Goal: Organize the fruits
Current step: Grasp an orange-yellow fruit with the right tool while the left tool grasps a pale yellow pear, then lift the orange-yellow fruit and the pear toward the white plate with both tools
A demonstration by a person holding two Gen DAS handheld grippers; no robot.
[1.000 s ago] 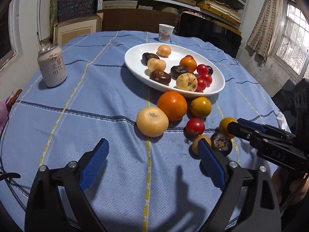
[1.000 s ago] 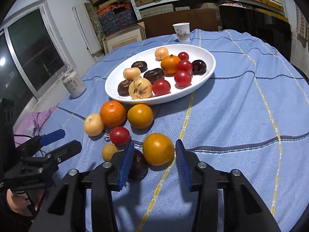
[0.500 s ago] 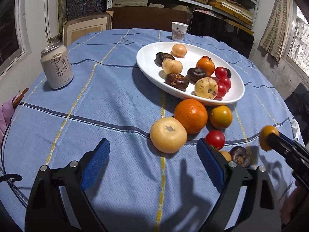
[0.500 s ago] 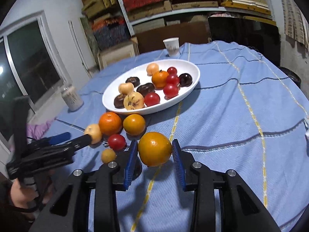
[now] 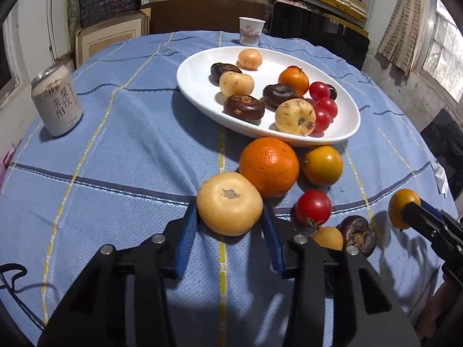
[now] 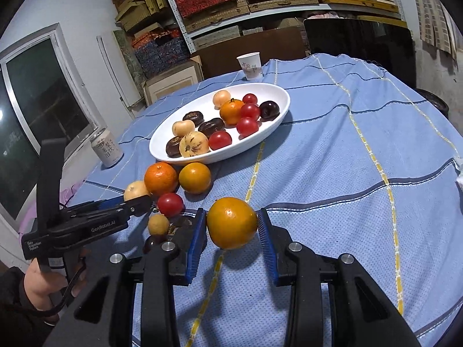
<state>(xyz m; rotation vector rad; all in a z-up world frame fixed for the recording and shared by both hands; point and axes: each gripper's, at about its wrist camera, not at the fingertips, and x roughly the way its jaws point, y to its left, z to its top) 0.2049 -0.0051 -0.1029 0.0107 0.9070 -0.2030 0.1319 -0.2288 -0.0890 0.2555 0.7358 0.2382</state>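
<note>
A pale yellow fruit point(image 5: 230, 204) lies on the blue cloth in front of the white plate point(image 5: 196, 86), which holds several fruits. My left gripper point(image 5: 228, 210) has its blue pads against both sides of this fruit, and the jaws are closing on it. My right gripper point(image 6: 231, 221) is shut on an orange-yellow fruit point(image 6: 231, 222) and holds it just above the cloth. In the left wrist view that fruit point(image 5: 400, 208) shows at the far right, at the tips of the right gripper. In the right wrist view the left gripper point(image 6: 137, 201) reaches in from the left.
Loose on the cloth by the plate are a large orange point(image 5: 269, 166), a yellow-orange fruit point(image 5: 322, 165), a red tomato point(image 5: 313, 206), a dark fruit point(image 5: 357, 234) and a small yellow one point(image 5: 328, 237). A can point(image 5: 56, 99) stands left, a paper cup point(image 5: 251, 31) behind the plate.
My left gripper has moved forward to the pale yellow fruit and its wide jaws have come in onto it. My right gripper has closed on the orange-yellow fruit and raised it off the cloth.
</note>
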